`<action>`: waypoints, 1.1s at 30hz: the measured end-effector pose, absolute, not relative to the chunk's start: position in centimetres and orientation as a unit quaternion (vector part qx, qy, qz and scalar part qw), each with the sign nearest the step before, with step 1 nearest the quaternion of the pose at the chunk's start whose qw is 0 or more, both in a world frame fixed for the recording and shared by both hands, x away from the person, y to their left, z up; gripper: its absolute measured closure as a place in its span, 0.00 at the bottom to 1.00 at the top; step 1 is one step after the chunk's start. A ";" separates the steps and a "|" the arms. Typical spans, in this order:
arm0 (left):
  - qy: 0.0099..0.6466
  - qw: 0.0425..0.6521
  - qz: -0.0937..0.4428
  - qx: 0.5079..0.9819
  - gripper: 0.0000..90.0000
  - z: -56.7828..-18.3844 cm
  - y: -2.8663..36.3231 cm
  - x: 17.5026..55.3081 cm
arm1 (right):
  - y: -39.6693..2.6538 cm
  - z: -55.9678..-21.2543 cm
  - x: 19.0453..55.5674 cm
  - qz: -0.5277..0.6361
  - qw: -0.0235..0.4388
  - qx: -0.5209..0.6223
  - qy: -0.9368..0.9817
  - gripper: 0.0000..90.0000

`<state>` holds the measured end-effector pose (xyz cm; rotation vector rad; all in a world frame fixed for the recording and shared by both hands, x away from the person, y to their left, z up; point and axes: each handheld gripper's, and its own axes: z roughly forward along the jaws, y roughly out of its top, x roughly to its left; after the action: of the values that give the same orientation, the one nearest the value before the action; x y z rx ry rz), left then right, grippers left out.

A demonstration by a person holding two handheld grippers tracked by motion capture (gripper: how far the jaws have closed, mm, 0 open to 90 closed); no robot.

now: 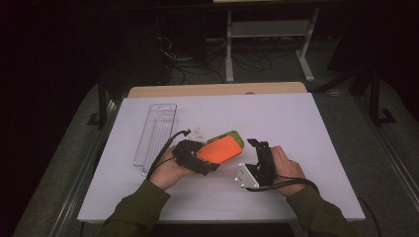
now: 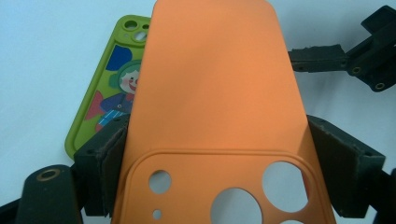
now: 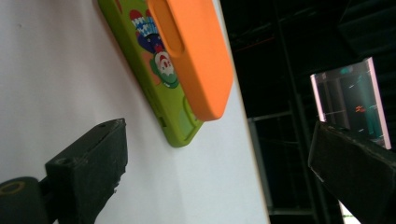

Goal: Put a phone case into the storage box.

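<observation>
Half the green case (image 2: 100, 93) hides under the gripper-clamped (image 2: 215, 154) orange case (image 2: 210, 84).

Two phone cases, one orange (image 1: 220, 149), one green (image 1: 233, 135); one clear tray (image 1: 155, 132)

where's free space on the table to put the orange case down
Bare sheet lies right of the right gripper, out to the table edge, and along the far strip beyond the clear tray. The middle is crowded: the left gripper holds the orange case over the green case, tray close at left.
</observation>
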<state>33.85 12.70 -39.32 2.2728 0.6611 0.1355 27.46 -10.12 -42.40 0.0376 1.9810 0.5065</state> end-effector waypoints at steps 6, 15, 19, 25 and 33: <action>0.259 0.377 0.052 0.888 0.17 -39.3 12.7 33.8 | -9.6 -42.5 27.1 0.203 0.549 -0.008 0.811 0.05; 0.246 0.371 0.047 0.894 0.17 -39.2 12.5 33.8 | -8.6 -42.8 26.6 0.202 0.567 -0.045 0.797 0.06; 0.243 0.368 0.045 0.896 0.17 -39.3 12.3 33.7 | -8.0 -43.1 26.4 0.202 0.580 -0.057 0.787 0.06; 0.244 0.381 0.039 0.891 0.17 -39.3 12.0 33.5 | -7.2 -43.5 26.2 0.196 0.589 -0.078 0.780 0.08; 0.232 0.384 0.033 0.893 0.17 -39.3 11.8 33.3 | -6.6 -44.0 26.0 0.184 0.600 -0.085 0.774 0.17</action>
<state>33.29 11.79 -39.27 2.2767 0.5915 0.0848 26.05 -6.62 -43.96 -0.1977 1.7938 0.4264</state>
